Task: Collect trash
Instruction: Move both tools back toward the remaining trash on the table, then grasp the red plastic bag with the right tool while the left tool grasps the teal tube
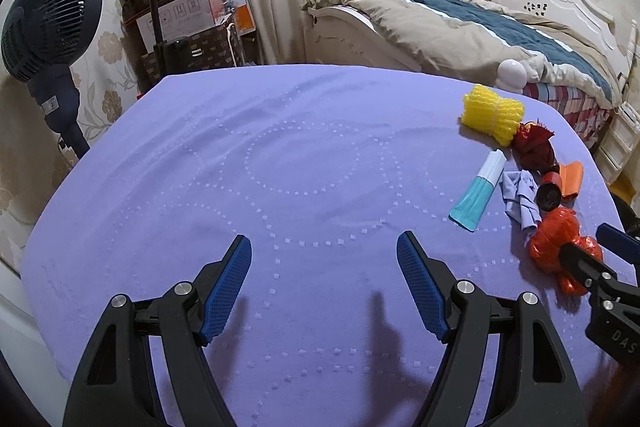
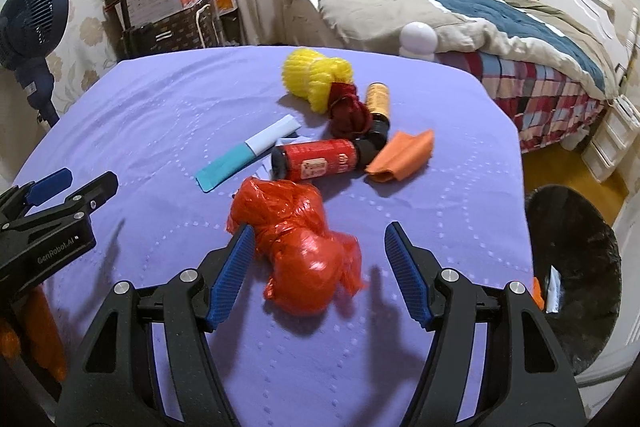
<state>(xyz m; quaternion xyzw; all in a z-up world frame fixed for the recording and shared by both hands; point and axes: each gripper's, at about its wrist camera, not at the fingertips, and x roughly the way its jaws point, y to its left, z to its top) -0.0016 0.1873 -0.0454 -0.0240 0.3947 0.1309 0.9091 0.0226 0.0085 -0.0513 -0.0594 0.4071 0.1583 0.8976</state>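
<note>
Trash lies on a purple table cover [image 2: 160,115]. A crumpled orange plastic bag [image 2: 300,247] lies between the fingers of my open right gripper [image 2: 320,247], which straddles it without closing. Behind it lie a red can [image 2: 320,159], a teal and white tube [image 2: 248,151], an orange paper scrap [image 2: 404,155], a dark red wad [image 2: 348,111], a yellow foam net [image 2: 316,75] and a yellow can [image 2: 378,99]. My left gripper [image 1: 324,267] is open and empty over bare cover; the orange bag [image 1: 556,243] and the pile sit to its right.
A black bin [image 2: 576,275] with scraps inside stands off the table's right edge. A bed [image 2: 480,27] is at the back right, a dark fan [image 1: 48,27] at the left, boxes and a trolley [image 1: 180,19] at the back.
</note>
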